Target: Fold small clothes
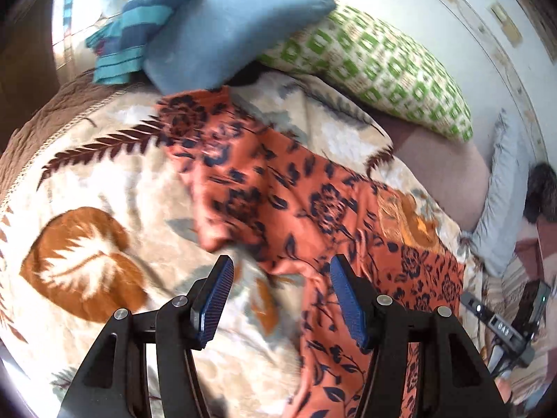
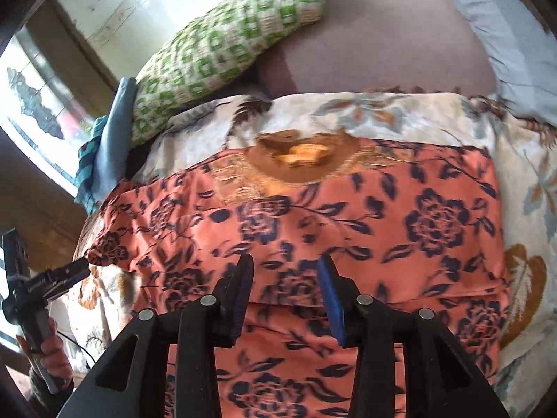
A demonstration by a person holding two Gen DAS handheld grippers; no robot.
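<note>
Both tools (image 1: 281, 266) (image 2: 284, 264) agape, empty, over orange floral garment (image 2: 330, 216); blanket (image 1: 104, 174) beyond edges.

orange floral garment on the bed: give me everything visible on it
The orange garment is thin, drapey cloth printed with dark navy roses and leaves, with gold embroidery around its neckline. It lies spread and unfolded, wrinkled, on the leaf-patterned blanket, one sleeve stretching toward the blue pillow. Both grippers, left and right, hang open over it; nothing grips it.
</note>
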